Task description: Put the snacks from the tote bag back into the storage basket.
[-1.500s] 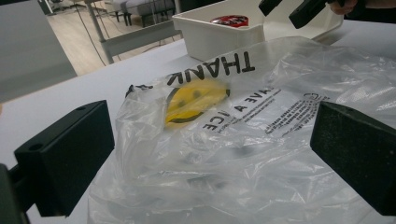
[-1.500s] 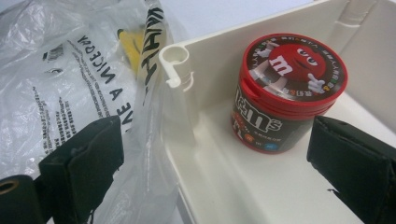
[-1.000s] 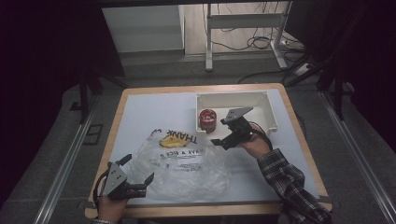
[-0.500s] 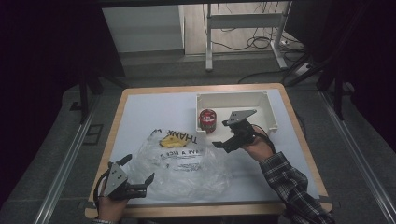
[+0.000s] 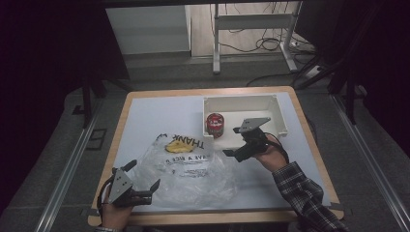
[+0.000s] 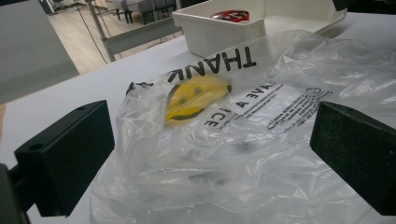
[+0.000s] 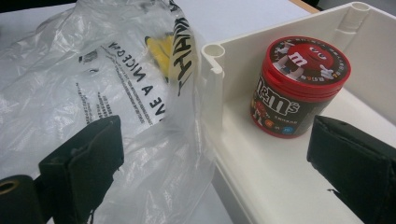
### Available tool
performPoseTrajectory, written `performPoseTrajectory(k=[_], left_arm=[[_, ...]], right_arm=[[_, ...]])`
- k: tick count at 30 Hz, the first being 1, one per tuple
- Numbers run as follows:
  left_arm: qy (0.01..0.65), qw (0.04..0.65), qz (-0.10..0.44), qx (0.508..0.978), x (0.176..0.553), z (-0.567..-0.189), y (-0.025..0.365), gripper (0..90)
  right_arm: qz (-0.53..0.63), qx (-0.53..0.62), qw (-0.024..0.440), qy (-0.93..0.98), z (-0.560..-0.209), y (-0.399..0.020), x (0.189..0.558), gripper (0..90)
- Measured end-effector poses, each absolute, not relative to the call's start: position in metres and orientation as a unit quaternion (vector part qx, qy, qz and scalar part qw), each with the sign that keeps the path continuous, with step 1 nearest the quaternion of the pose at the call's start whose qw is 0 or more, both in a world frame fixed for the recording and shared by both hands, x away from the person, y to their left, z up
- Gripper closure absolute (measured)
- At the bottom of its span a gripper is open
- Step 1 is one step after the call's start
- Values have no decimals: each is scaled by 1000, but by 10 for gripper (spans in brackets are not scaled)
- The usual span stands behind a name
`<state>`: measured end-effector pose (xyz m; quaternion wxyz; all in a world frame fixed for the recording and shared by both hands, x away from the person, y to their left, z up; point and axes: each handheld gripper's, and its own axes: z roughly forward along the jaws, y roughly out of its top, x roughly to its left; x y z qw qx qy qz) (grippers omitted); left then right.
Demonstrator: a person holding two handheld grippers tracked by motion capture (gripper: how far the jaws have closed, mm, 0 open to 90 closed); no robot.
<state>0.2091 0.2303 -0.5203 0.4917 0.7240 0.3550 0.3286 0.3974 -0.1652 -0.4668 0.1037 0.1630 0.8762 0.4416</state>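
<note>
The counter (image 5: pixel 159 116) has a pale blue-white top w/ a light wood edge, standing on grey carpeted floor (image 5: pixel 58 145) in a dim room; metal rails run along both sides, and beyond the far edge are a white panel, a metal frame leg and loose cables on a lighter floor. A crumpled clear plastic bag (image 5: pixel 191 166), printed "THANK" w/ a yellow smiley, lies at the near-middle of the counter. A white plastic bin (image 5: pixel 275 104) sits at the far right, and an M&M's tub (image 5: pixel 214 124) w/ a red lid stands upright in its near-left corner. The left claw (image 5: pixel 145 181) rests at the near-left corner, just beside the bag's edge; its jaws are wide apart w/ nothing gripped, bag plastic lying ahead between them in the left gripper view. The right claw (image 5: pixel 234 142) hovers at the bin's near wall, between bag and tub, jaws spread wide, holding nothing; the right gripper view shows the tub (image 7: pixel 299 86) ahead, untouched.
</note>
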Motion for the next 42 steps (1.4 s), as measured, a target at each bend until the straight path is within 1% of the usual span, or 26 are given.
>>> performPoseTrajectory(k=[42], left_arm=[[354, 490, 327, 726, 209, -521, 230, 0]], right_arm=[[453, 184, 145, 860, -471, -200, 371, 40]])
